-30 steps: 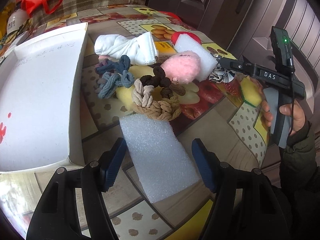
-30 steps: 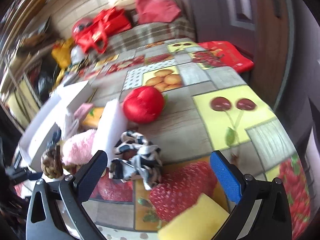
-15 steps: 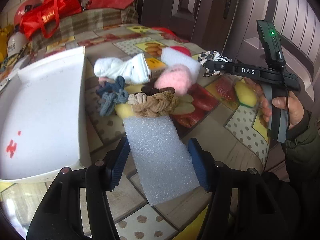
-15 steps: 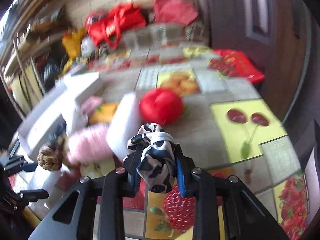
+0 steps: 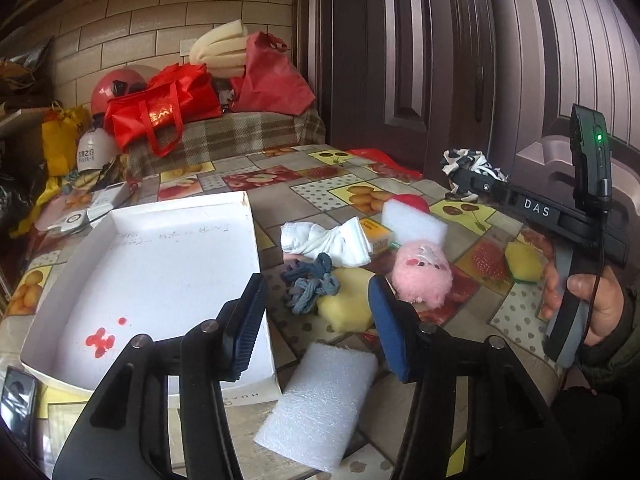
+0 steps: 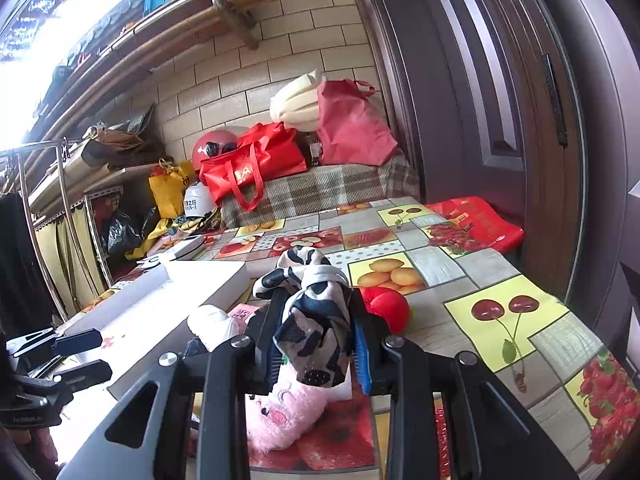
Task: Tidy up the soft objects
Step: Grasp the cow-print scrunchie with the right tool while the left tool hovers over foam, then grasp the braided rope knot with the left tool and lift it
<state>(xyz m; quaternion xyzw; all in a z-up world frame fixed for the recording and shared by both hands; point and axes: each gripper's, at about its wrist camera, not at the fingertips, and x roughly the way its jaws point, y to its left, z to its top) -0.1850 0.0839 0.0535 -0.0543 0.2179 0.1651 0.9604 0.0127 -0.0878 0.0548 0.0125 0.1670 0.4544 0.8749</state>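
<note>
Since a second ago, the right gripper (image 6: 316,344) has closed on the black-and-white patterned cloth (image 6: 314,320) that lay on the desk (image 6: 508,320) and lifted it clear; the left gripper (image 5: 316,324) has risen away from the white foam sheet (image 5: 320,404), which was framed between its fingers and now lies below them on the desk, by the near corner of the white box (image 5: 168,264).

The right gripper's fingers pinch the bundled cloth from both sides, its folds bulging above and below the blue pads (image 6: 362,354). In the left wrist view the same cloth hangs at the tip of that gripper, held up in a person's hand (image 5: 596,304) above the desk's far right part.

The left gripper's jaws have just been closing; its fingers stand apart with nothing between them, hovering above the box's right wall and the pile beyond.

That pile sits just right of the box: a knotted white cloth (image 5: 328,240), blue-grey hair ties (image 5: 308,284) touching a yellow sponge (image 5: 348,300), a pink plush toy (image 5: 422,276), a white foam block (image 5: 412,220) leaning in front of a red ball (image 6: 390,306). The shallow box is open, holding only red marks on its floor. Red bags (image 5: 160,116) and a red helmet (image 5: 116,88) crowd the checked bench behind.
</note>
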